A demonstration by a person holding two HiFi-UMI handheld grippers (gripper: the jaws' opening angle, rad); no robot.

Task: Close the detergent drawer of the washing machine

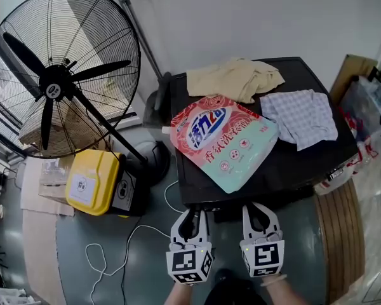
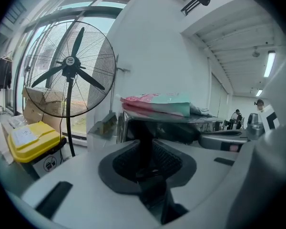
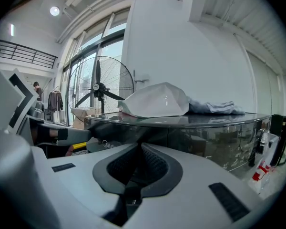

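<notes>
The left gripper (image 1: 192, 216) has its jaws apart, with a dark upright strip of the washing machine (image 1: 286, 170) front showing in the gap. The right gripper (image 1: 260, 213) has its jaws closed on nothing. The detergent drawer (image 1: 227, 215) appears to jut from the front edge between the two pairs of jaws. A detergent pouch (image 1: 223, 140) lies beyond them.

The washing machine's (image 1: 317, 161) black top surface carries a pink-and-mint detergent bag (image 1: 225, 142), a beige cloth (image 1: 235, 78) and a checked cloth (image 1: 301, 116), the left gripper (image 1: 192, 215) and right gripper (image 1: 260, 210) point side by side at its near front edge, and a big black fan (image 1: 57, 75) and a yellow container (image 1: 92, 182) stand on the floor at its left.
</notes>
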